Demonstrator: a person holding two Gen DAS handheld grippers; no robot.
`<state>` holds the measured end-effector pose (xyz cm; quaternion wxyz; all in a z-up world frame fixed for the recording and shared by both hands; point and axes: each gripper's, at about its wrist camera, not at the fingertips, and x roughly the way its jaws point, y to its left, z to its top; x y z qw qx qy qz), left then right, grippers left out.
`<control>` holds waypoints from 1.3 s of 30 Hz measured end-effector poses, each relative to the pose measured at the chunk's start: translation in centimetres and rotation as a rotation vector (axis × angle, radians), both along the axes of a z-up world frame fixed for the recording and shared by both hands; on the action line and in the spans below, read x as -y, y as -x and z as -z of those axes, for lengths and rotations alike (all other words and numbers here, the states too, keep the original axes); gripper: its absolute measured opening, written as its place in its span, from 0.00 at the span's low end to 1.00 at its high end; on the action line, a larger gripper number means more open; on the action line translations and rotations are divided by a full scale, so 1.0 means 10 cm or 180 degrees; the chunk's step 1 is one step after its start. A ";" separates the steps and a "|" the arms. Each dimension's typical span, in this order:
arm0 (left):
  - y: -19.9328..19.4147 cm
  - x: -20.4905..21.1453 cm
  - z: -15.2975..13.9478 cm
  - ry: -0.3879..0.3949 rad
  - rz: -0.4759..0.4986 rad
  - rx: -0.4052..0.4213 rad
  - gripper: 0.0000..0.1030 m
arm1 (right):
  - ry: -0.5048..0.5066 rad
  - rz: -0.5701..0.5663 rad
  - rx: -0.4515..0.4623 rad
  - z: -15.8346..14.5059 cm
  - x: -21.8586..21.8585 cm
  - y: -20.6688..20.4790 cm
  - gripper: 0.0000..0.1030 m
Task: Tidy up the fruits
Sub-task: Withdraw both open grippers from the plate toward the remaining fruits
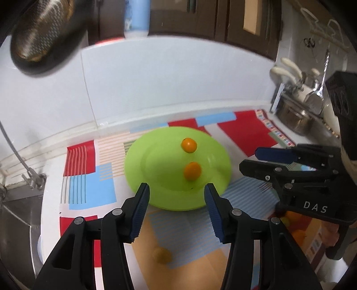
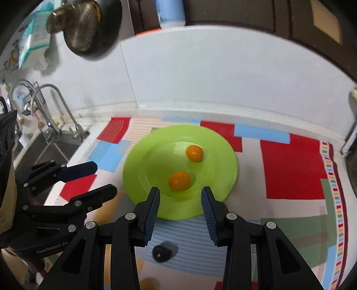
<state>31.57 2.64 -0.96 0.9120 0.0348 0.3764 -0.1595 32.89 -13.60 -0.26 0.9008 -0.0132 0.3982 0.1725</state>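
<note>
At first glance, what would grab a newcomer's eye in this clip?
A bright green plate sits mid-counter on a colourful patchwork mat, with two small orange fruits resting on it, apart from each other. Both grippers, left and right, hover open and empty over its near rim.

A white counter (image 2: 256,116) carries a patchwork cloth (image 2: 292,167) under a green plate (image 2: 138,165).

A home kitchen: steel sink (image 2: 44,145) with curved taps (image 2: 55,104), white tiled wall (image 2: 200,71), dark cupboards (image 1: 223,20) overhead, pots (image 1: 294,118) beside a worktop (image 2: 296,214) under patterned cloth.
</note>
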 end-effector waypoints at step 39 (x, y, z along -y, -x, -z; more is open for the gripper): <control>1.33 0.35 -0.04 -0.0269 0.0637 0.0727 0.63 | -0.0075 0.0888 0.0397 0.00 0.48 1.65 0.39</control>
